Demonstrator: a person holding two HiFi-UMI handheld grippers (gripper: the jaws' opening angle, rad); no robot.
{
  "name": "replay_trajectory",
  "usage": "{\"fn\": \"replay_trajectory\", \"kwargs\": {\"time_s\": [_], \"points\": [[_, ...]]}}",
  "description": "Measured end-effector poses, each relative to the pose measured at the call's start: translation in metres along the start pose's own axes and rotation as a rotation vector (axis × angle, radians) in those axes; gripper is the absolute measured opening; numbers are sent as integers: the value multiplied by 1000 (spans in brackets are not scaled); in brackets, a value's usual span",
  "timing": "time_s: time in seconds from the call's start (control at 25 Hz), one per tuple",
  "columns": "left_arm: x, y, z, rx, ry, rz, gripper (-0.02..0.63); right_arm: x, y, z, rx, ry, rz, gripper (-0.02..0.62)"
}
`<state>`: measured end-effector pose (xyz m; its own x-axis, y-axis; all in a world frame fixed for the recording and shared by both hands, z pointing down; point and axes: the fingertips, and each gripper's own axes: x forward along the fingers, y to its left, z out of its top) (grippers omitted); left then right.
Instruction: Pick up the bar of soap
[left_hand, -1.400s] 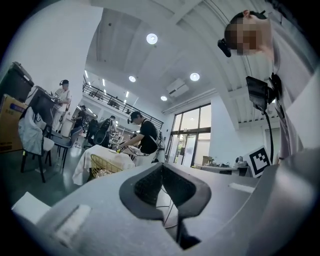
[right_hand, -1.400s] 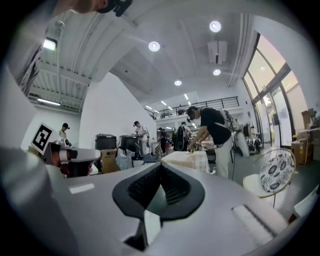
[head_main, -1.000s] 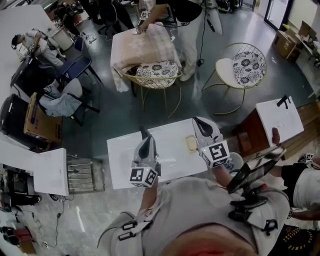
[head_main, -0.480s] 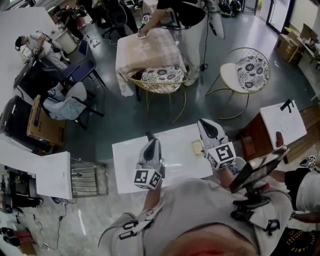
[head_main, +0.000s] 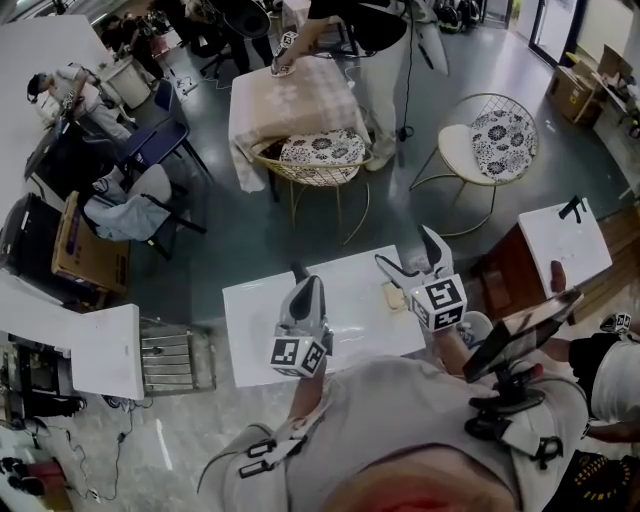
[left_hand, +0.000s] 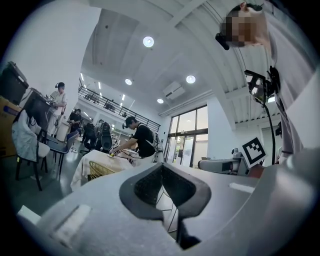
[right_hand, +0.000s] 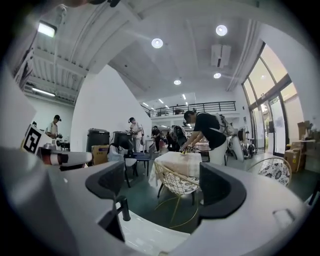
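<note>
The pale yellow bar of soap (head_main: 393, 297) lies on the white table (head_main: 345, 310), towards its right side. My right gripper (head_main: 405, 252) hovers over it, open, its jaws having just been opening with nothing between them. In the right gripper view the right gripper (right_hand: 162, 187) shows its pads wide apart with only the table's edge (right_hand: 150, 235) below them; the soap is hidden there. My left gripper (head_main: 298, 285) rests over the table's middle, shut. Its pads meet, with nothing held, in the left gripper view (left_hand: 164, 197).
A small black post (head_main: 296, 270) stands at the table's far edge. Beyond are two wire chairs with floral cushions (head_main: 315, 150) (head_main: 500, 125) and a cloth-covered table (head_main: 285, 95) with a person at it. Another white table (head_main: 565, 240) stands at the right, and a person's hand holds a dark tablet (head_main: 515, 335).
The right gripper's jaws, shut in both earlier frames, now stand wide apart over the soap. The left gripper has kept still.
</note>
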<state>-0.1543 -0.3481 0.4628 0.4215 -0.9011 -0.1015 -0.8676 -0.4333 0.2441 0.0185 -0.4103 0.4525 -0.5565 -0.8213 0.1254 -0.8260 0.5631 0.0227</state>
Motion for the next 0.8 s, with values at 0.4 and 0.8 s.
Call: {"fn": "replay_trajectory", "kwargs": {"time_s": [0.4, 0.8], "points": [[-18, 1, 10, 15, -15, 34, -6, 12, -21, -40, 46, 116, -56, 404], [-37, 8, -2, 4, 3, 81, -8, 41, -43, -138, 83, 466, -91, 360]]}}
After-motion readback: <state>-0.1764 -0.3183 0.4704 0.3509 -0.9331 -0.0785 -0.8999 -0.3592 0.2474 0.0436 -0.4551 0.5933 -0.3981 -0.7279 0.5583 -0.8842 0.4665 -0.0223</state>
